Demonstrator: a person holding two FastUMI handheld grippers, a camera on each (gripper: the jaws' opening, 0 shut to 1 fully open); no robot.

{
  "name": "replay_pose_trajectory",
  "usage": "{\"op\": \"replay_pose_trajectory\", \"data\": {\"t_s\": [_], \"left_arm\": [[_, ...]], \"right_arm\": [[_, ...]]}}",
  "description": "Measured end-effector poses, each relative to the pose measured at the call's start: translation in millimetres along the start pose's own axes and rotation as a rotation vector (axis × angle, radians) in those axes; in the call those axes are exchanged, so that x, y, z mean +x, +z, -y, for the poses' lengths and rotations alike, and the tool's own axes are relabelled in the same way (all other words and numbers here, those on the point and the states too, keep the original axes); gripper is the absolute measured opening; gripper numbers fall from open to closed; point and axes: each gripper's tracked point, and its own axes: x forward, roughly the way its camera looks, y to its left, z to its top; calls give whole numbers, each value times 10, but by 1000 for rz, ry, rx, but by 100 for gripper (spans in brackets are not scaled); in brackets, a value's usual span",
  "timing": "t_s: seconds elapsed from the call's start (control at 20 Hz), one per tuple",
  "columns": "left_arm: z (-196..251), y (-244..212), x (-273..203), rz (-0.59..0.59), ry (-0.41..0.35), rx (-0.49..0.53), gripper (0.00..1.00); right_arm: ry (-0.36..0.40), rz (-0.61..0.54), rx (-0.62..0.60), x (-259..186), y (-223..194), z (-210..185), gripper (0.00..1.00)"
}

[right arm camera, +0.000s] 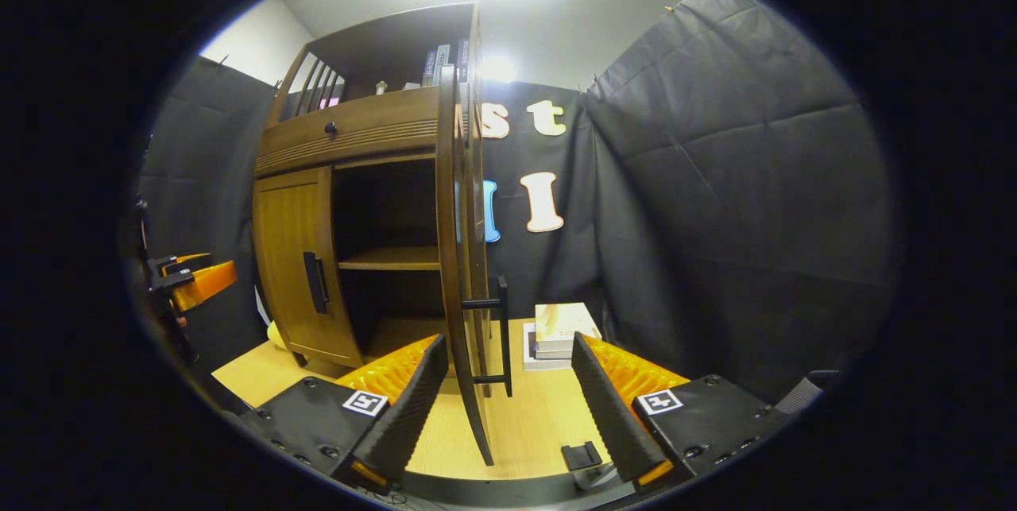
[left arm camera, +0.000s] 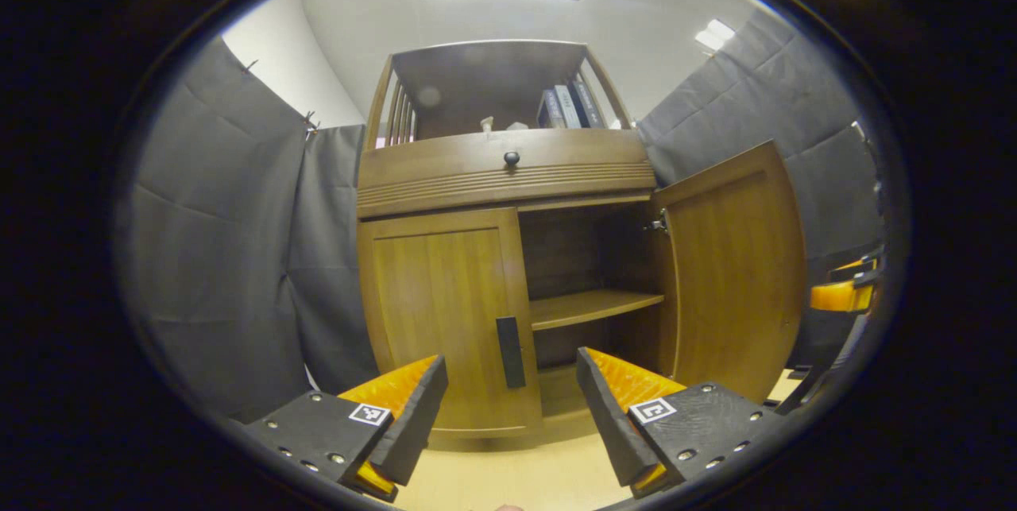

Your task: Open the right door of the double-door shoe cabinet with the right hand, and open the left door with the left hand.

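A wooden shoe cabinet (left arm camera: 508, 177) stands ahead on a pale floor. Its right door (left arm camera: 735, 265) is swung wide open, showing a bare inner shelf (left arm camera: 592, 306). The left door (left arm camera: 445, 320) is closed, with a dark vertical handle (left arm camera: 510, 352) on its inner edge. My left gripper (left arm camera: 512, 408) is open, a short way in front of that handle and touching nothing. In the right gripper view the open right door (right arm camera: 461, 257) is seen edge-on, its handle (right arm camera: 502, 336) just beyond my open right gripper (right arm camera: 504, 396). The closed left door (right arm camera: 295, 265) is farther left.
A drawer with a round knob (left arm camera: 511, 157) sits above the doors, and books (left arm camera: 568, 106) stand on the top shelf. A stack of books (right arm camera: 560, 332) lies on the floor right of the cabinet. The other gripper (left arm camera: 846, 292) shows at the right edge. Black cloth walls enclose the booth.
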Motion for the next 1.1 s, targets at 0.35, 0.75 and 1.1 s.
{"op": "replay_pose_trajectory", "data": {"t_s": [0.35, 0.75, 1.1], "left_arm": [[42, -22, 21, -11, -13, -21, 92], [61, -40, 43, -31, -41, -32, 93], [172, -83, 35, -100, -77, -78, 88]], "right_arm": [[-93, 12, 28, -340, 37, 22, 96], [-186, -3, 39, -448, 9, -7, 96], [-195, -26, 36, -334, -65, -216, 92]]}}
